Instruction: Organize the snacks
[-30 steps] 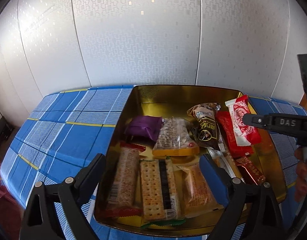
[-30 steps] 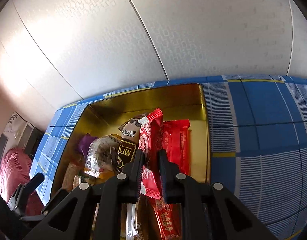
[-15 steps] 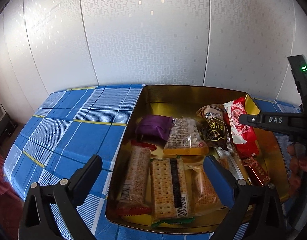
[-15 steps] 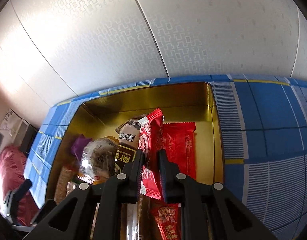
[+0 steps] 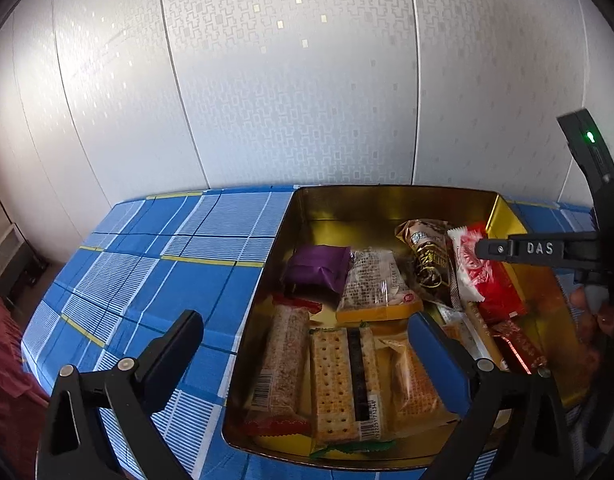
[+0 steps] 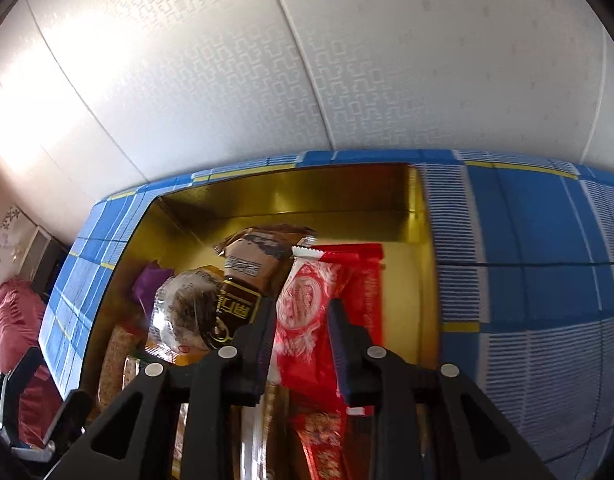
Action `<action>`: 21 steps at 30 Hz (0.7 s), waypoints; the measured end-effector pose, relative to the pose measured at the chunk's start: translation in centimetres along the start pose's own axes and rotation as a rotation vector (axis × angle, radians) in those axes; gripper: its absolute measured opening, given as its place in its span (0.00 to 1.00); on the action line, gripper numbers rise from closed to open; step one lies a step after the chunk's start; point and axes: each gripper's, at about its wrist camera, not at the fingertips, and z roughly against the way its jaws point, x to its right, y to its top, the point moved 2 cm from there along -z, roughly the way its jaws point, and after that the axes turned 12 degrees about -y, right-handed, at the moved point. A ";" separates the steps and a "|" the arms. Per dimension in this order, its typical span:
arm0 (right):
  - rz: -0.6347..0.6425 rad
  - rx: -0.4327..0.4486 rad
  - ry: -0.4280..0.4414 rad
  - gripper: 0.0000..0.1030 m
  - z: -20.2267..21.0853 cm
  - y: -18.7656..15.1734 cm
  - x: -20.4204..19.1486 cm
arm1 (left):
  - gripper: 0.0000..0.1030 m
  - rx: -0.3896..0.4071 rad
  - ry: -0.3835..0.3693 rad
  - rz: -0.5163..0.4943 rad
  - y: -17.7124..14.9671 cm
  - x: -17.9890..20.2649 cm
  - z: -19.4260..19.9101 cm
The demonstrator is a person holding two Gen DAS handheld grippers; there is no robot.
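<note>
A gold tin (image 5: 387,200) on the blue checked cloth holds several snack packs. My right gripper (image 6: 301,316) has parted its fingers around a red-and-white packet (image 6: 303,312) lying over a red pack (image 6: 367,284) at the tin's right side; it shows in the left wrist view (image 5: 471,264) too, with the right gripper (image 5: 483,249) above it. My left gripper (image 5: 307,340) is open and empty, hovering over the tin's near left edge. Beside the red packet lie a brown packet (image 6: 243,276), a clear-wrapped cake (image 5: 373,284), a purple pack (image 5: 317,268) and cracker packs (image 5: 347,376).
The blue checked tablecloth (image 5: 147,280) spreads left of the tin and also right of it (image 6: 527,280). A white patterned wall (image 5: 307,80) stands close behind. The table's left edge drops off toward a red cloth (image 5: 3,380).
My right gripper's fingers have opened from a tight grip on the red-and-white packet, which now lies lower in the tin. My left gripper has shifted left, so the tin sits further right.
</note>
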 end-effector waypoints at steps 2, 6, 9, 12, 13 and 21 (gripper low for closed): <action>-0.008 -0.021 0.010 0.26 -0.2 -0.2 0.3 | 1.00 0.004 -0.005 0.017 0.1 -0.2 0.1; 0.033 -0.042 -0.043 0.16 -1.1 -0.3 -0.2 | 1.00 -0.004 -0.011 0.041 0.2 -0.4 -0.1; 0.031 -0.064 -0.014 0.14 -2.1 0.0 -1.0 | 1.00 -0.010 -0.001 0.031 0.2 -0.3 -0.3; 0.055 -0.054 -0.037 0.14 -2.6 0.2 -1.6 | 1.00 -0.012 0.008 0.017 0.2 -0.1 -0.3; 0.047 -0.052 -0.034 0.15 -2.5 0.3 -1.5 | 1.00 -0.011 0.005 0.014 0.1 -0.1 -0.3; 0.038 0.012 -0.012 0.32 -0.4 0.1 -1.2 | 1.00 -0.008 -0.008 0.058 0.1 -0.4 0.0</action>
